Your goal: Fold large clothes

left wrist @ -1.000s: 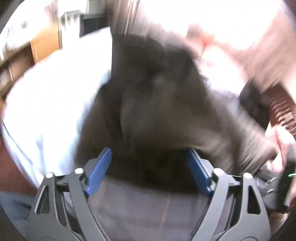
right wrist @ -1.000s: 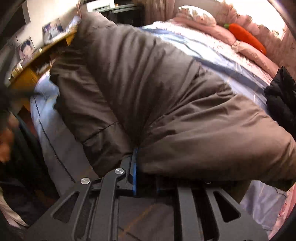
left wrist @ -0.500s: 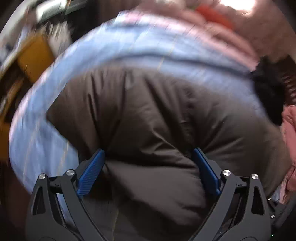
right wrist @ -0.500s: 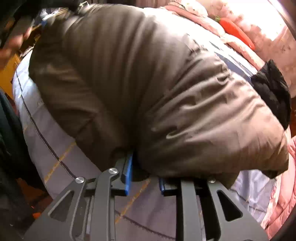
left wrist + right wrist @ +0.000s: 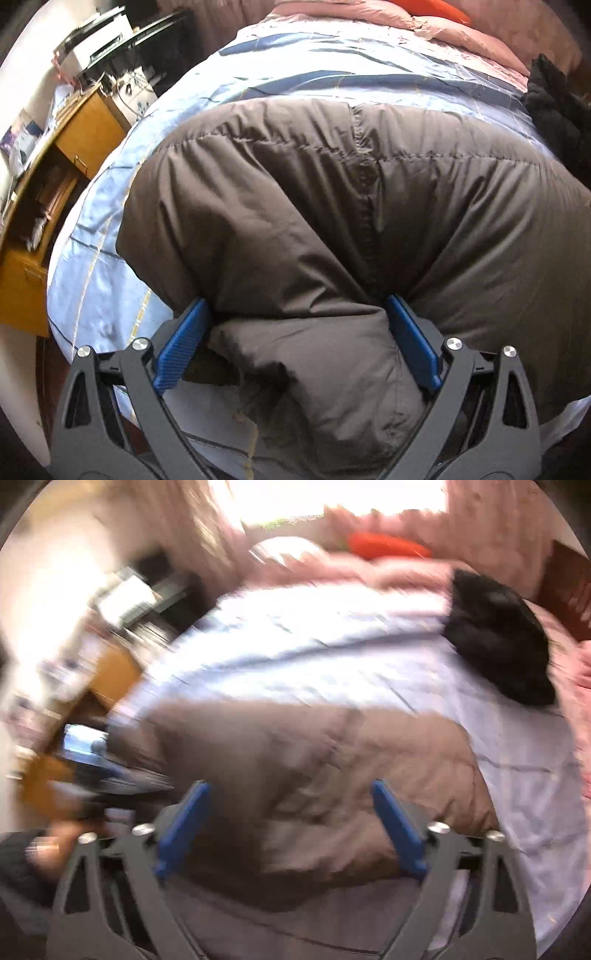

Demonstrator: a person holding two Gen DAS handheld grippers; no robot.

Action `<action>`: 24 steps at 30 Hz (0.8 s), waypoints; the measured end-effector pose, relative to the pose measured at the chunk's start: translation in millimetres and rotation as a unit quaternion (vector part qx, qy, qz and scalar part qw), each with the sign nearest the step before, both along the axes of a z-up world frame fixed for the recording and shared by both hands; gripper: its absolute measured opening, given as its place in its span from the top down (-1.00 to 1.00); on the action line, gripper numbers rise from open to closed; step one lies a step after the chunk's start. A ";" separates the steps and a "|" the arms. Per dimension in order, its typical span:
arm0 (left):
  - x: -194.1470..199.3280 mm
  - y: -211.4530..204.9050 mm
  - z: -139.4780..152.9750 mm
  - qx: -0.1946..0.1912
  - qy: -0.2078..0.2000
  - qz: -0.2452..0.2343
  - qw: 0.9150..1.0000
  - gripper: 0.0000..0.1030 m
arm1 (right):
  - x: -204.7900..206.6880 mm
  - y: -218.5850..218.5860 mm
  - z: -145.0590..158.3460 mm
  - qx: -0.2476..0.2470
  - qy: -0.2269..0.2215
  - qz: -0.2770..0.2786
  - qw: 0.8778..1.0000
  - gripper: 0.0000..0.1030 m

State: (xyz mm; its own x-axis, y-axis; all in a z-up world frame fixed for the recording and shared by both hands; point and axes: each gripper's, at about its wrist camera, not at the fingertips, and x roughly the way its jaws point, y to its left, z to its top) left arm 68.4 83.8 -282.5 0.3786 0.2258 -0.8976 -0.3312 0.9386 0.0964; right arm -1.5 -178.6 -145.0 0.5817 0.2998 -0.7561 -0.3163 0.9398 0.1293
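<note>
A large brown puffer jacket lies folded on the light-blue bed sheet. My left gripper is open, with its blue pads on either side of the jacket's near folded edge. In the blurred right wrist view the same jacket lies on the sheet. My right gripper is open just above the jacket's near edge and holds nothing.
A black garment lies at the bed's far right. Pink bedding and an orange plush lie at the head of the bed. A wooden desk with clutter stands along the bed's left side.
My right gripper has opened and let go of the jacket, then pulled back fast. The jacket has dropped flat onto the bed. My left gripper stays open and has steadied over the near edge.
</note>
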 end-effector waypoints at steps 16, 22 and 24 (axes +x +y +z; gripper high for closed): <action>-1.2 15.1 -29.0 -0.059 0.038 0.001 0.998 -0.96 | 63.4 7.0 -138.3 -0.153 0.094 -0.124 0.976 -0.02; -45.8 23.1 46.9 -0.034 -0.113 0.003 0.993 -0.69 | 13.1 13.2 -68.0 -0.056 0.036 -0.102 0.993 -0.01; -59.8 16.9 61.2 -0.054 -0.145 -0.018 0.988 -0.69 | -8.4 34.6 -42.8 -0.029 0.004 -0.052 0.998 -0.01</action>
State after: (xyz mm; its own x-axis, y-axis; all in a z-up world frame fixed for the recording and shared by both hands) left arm 8.6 100.6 -221.3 0.6292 0.1168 -0.7684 -0.2973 0.9496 -0.0991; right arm -9.8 -143.9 -187.8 0.6011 0.1934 -0.7754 -0.2162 0.9734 0.0752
